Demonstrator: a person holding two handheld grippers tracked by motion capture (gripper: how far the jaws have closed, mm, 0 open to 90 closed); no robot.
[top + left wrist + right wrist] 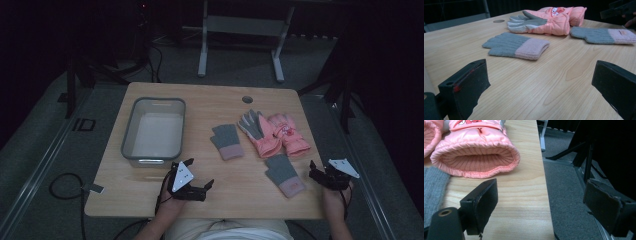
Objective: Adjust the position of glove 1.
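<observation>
Pale wooden counter (200,107) stands on grey carpet floor (55,140) in a dark room, a white metal frame (240,30) behind it. On it lie a grey plastic tub (131,127), two grey-and-pink knitted gloves (227,141) and two pink padded gloves (272,132). The left gripper (197,187) and right gripper (317,172) both gape empty near the front edge, the right just beside the nearest knitted glove.
</observation>
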